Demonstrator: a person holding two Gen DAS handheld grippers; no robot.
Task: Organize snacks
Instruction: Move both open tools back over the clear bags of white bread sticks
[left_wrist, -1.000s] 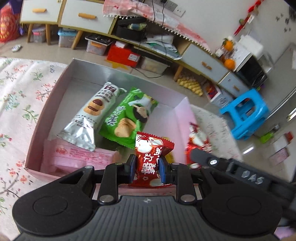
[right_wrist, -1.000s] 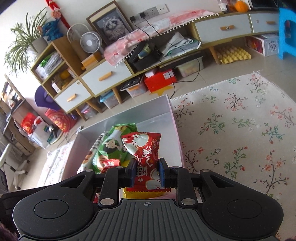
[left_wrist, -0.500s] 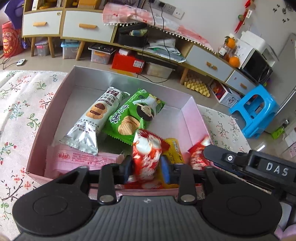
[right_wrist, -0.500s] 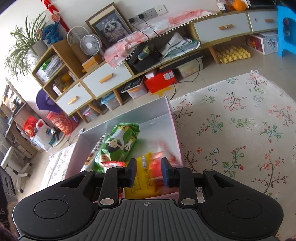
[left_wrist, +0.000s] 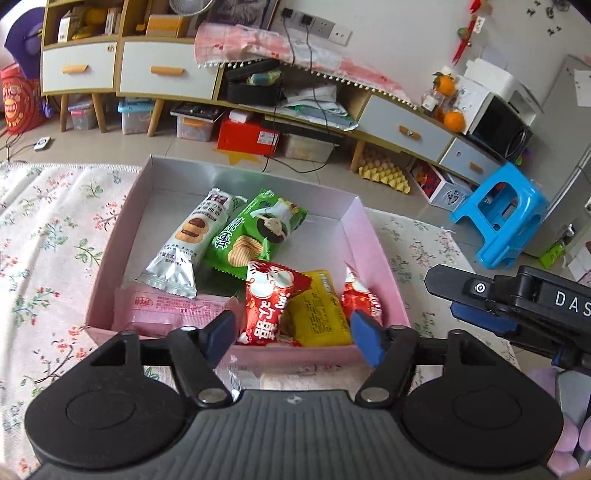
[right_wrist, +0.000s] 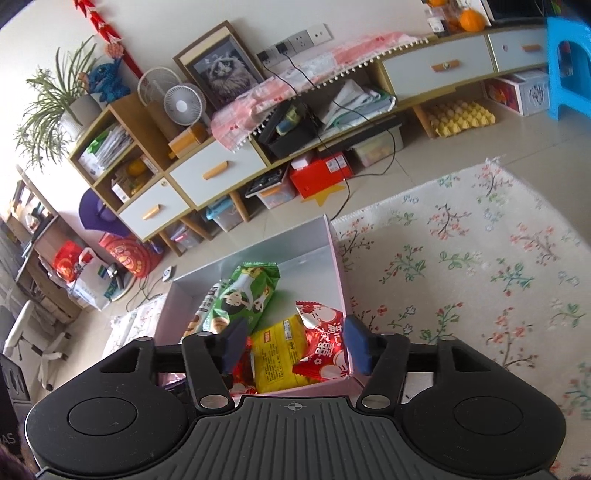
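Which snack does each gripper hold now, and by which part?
Neither holds anything: left gripper and right gripper are opening, both red packets lying in the box.

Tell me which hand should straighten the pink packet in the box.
Left. The pink packet lies just beyond the left gripper, whose jaws are opening and empty. The right gripper hangs over the box's opposite corner.

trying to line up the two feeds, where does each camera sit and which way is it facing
Left wrist: rides on the left gripper, looking down into the pink box and on to the cabinets; its own opening fingers show, nothing between them, and the right gripper enters at right.
Right wrist: rides on the right gripper, looking down over the box's near corner and the floral cloth; only its own opening fingers show, clear of the packs.
Shared: the box, green chip bag, yellow pack and both red packs.
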